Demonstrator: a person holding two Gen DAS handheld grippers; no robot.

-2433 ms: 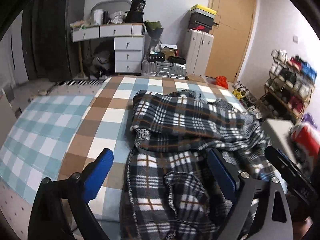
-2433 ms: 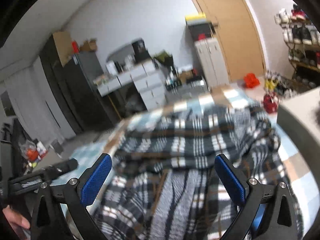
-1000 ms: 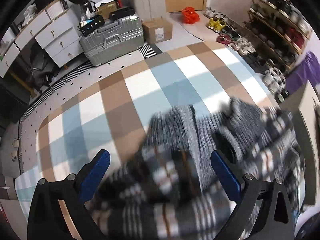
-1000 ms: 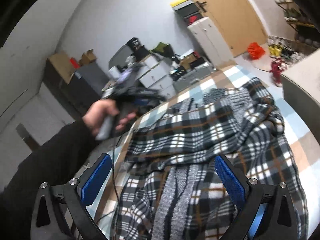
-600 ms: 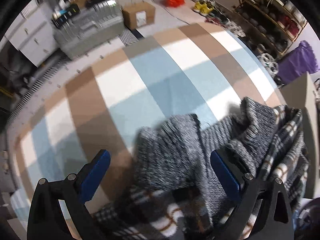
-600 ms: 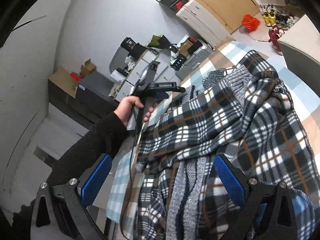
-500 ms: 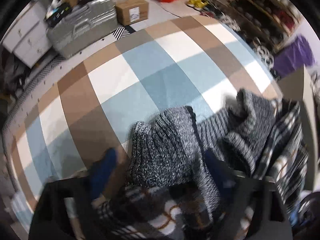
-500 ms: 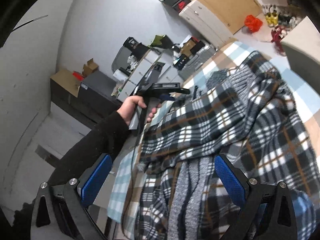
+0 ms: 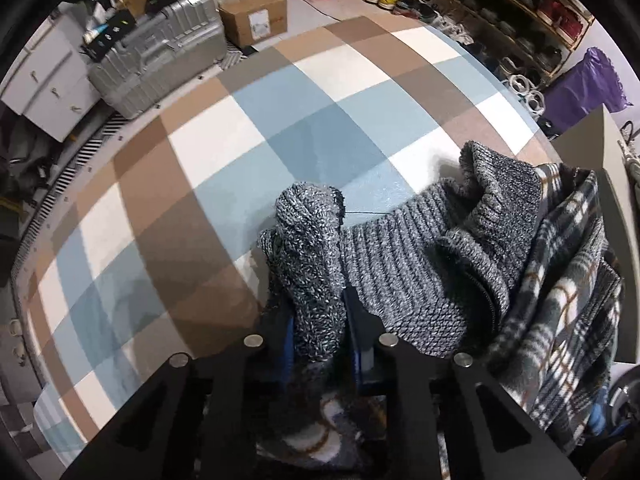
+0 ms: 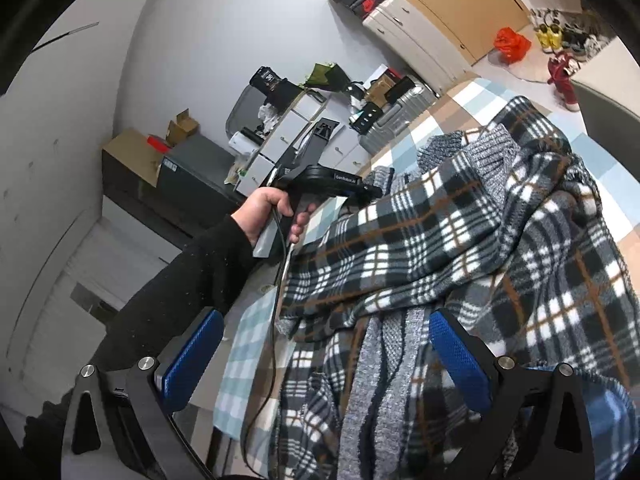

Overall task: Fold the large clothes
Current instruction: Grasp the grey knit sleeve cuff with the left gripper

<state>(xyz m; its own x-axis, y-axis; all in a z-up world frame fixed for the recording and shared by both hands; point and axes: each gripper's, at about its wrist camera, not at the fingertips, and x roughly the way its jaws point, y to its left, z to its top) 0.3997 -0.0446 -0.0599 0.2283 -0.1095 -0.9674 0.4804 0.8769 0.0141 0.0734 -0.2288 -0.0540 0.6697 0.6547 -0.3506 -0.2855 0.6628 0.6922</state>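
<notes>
Here, nearest the left wrist camera, we are watching the left gripper [image 9: 316,316] closing its jaws on a grey knit fold [image 9: 310,248] of the plaid jacket [image 9: 560,304], the pads already pinching the knit between them. The jacket is lying crumpled on a checked bedspread [image 9: 248,136], toward its right side. Beyond the bed, a silver suitcase [image 9: 156,68] and a cardboard box [image 9: 256,20] are standing on the floor.

In the right wrist view, the right gripper [image 10: 324,360] is hovering with jaws wide apart above the plaid, holding nothing. Farther off, the left hand [image 10: 268,212] is gripping its tool's handle.
</notes>
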